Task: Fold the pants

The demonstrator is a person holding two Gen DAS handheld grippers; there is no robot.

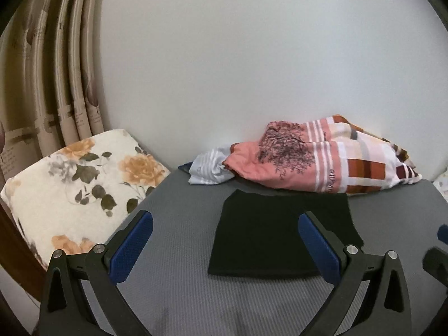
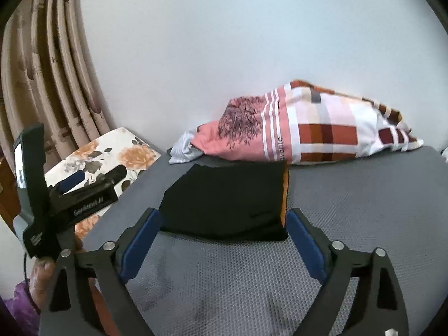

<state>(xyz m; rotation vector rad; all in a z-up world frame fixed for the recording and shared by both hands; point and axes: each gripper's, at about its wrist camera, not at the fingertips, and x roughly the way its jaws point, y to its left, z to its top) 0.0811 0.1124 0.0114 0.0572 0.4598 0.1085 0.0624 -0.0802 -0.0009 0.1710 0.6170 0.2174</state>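
Wall (image 1: 252, 56): plain white, behind everything.

Curtain (image 1: 56, 70): beige, patterned, hanging in folds at far left.

Surface (image 1: 182, 238): grey textured mat, carrying all items below.

Bedding bundle (image 1: 336, 156): pink, white and rust checks with a dark tree print, heaped against the wall at the back of the surface; a pale striped cloth (image 1: 208, 168) pokes out at its left end.

Floral cushion (image 1: 75, 184): cream with orange roses, at the left edge of the surface.

Pants (image 1: 280, 232): black, folded into a flat rectangle, lying mid-surface just in front of the bundle. An orange edge (image 2: 285, 196) shows along their right side in my right wrist view.

My left gripper (image 1: 225, 243): fingers spread wide, empty, above the surface; its right pad overlaps the pants in view.

My right gripper (image 2: 224, 240): fingers spread wide, empty, the near edge of the pants between the tips; whether they touch, I cannot tell.
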